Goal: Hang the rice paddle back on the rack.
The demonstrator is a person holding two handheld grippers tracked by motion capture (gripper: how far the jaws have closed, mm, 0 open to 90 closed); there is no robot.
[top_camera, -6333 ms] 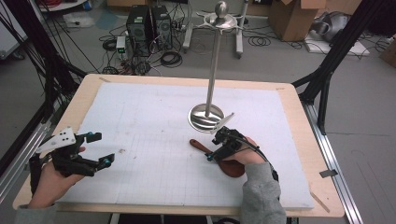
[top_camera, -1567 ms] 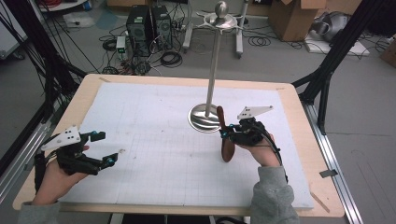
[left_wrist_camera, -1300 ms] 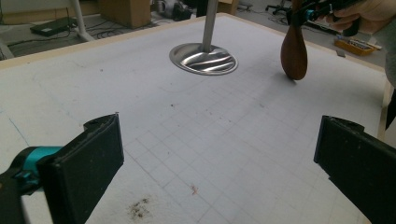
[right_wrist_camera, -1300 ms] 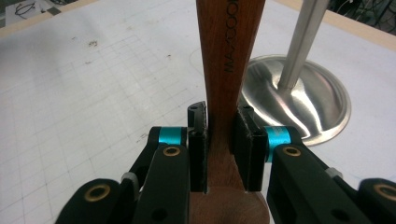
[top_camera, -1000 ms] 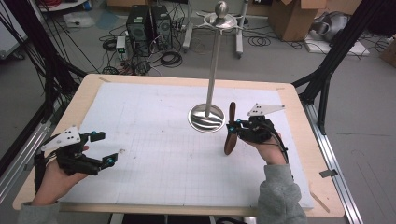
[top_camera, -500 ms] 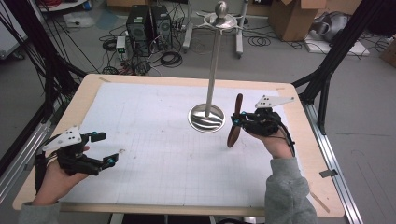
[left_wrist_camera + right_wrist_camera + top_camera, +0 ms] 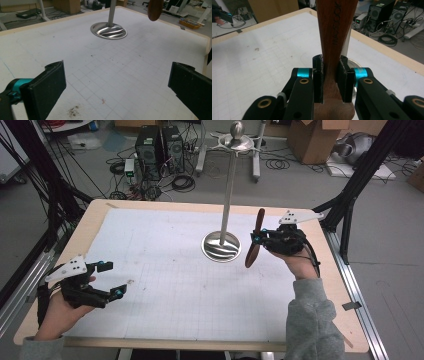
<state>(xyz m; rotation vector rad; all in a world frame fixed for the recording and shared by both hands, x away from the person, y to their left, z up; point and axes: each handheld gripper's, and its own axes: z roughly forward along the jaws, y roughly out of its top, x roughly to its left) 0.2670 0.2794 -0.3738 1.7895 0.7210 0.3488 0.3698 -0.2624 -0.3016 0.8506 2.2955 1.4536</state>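
Two grippers work over a table (image 7: 345, 290) covered by a white gridded sheet (image 7: 165, 270). Near the right edge, the right gripper (image 7: 260, 240) is raised above the sheet with its fingers (image 7: 318, 77) clenched on a wooden spoon (image 7: 254, 239), which stands nearly upright, slightly tilted, its broad end hanging low and clear of the sheet. In the right gripper view the spoon's handle rises between the two black pads, with letters stamped along the wood. Just beside the spoon, toward the middle of the table, stands a metal stand (image 7: 226, 200): a round, shiny base (image 7: 220, 247) rests on the sheet and a thin pole rises from it to a knob with short arms at the top. Close to the near left corner, the left gripper (image 7: 111, 279) is low over the sheet, its fingers (image 7: 46, 90) spread wide apart and grasping nothing. In the left gripper view a small dark smudge (image 7: 73, 111) marks the sheet between them.
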